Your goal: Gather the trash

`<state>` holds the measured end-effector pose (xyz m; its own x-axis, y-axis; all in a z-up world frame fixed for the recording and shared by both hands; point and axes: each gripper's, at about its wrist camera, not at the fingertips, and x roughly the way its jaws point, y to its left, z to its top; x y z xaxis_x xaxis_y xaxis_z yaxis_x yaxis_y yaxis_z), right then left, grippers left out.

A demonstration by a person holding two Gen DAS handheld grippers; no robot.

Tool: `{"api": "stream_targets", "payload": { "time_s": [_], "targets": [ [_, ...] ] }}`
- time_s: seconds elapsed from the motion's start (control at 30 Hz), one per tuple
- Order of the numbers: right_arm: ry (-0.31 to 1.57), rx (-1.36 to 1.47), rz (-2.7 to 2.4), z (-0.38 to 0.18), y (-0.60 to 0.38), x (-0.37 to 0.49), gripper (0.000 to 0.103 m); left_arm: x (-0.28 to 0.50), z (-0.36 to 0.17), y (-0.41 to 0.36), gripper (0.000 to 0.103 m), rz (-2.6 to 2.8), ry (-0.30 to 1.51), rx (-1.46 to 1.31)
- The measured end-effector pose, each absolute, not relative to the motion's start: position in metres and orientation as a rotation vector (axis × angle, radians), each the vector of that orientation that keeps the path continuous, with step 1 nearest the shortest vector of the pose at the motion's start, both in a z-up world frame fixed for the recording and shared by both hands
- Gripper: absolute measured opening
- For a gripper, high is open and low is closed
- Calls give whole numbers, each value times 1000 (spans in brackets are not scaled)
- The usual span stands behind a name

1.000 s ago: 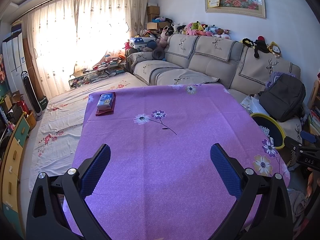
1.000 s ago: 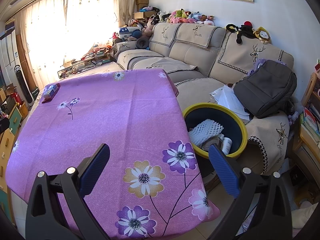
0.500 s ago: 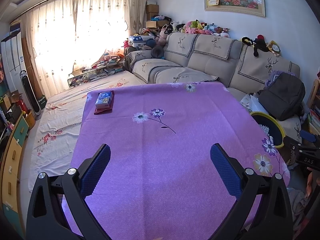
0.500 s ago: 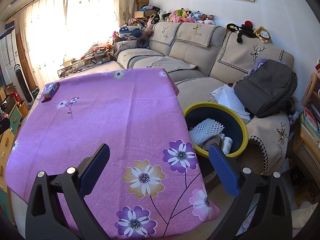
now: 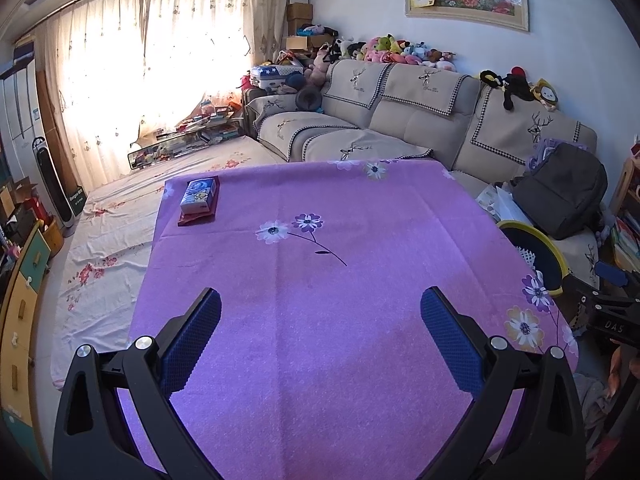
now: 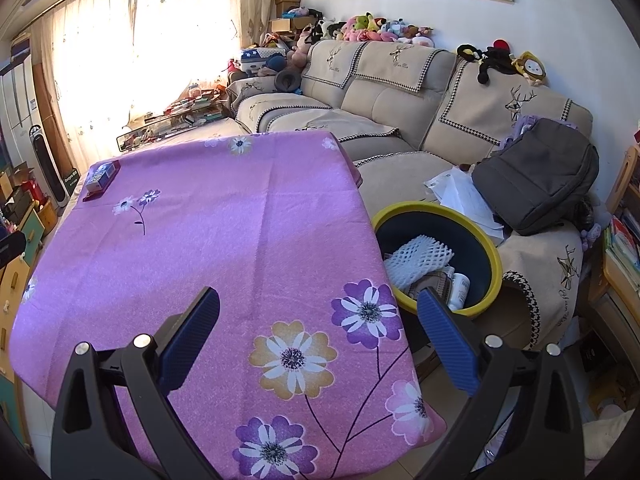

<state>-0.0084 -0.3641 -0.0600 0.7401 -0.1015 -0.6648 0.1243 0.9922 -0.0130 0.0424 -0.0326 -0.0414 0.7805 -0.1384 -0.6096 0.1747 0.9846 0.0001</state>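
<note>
A table under a purple flowered cloth [image 5: 320, 280] fills both views. A blue tissue pack on a red packet [image 5: 199, 200] lies at its far left corner, also in the right wrist view [image 6: 100, 178]. A yellow-rimmed dark bin [image 6: 440, 256] stands right of the table and holds white foam netting [image 6: 416, 258] and other trash; its rim also shows in the left wrist view [image 5: 538, 252]. My left gripper [image 5: 320, 308] is open and empty above the near cloth. My right gripper [image 6: 318, 306] is open and empty over the table's near right corner, beside the bin.
A beige sofa [image 5: 400, 120] runs behind the table, with a grey backpack [image 6: 540, 184], papers [image 6: 464, 196] and plush toys [image 5: 400, 50]. A bed with a floral sheet [image 5: 112, 232] lies to the left. Drawers [image 5: 20, 280] stand at the far left.
The left wrist view has shifted slightly, with the table sitting a little lower and farther. The right gripper has barely moved. Both grippers stay open and empty.
</note>
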Motion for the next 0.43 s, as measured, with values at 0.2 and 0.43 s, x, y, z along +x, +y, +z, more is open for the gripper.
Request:
{"api": "stream_targets", "payload": {
  "time_s": [0.2, 0.43],
  "targets": [
    [752, 15, -91, -61, -360, 24, 94, 73, -46, -33, 98, -164, 666, 81],
    [833, 43, 31, -85, -346, 116, 94, 167, -84, -20, 98, -166, 769, 68]
  ]
}}
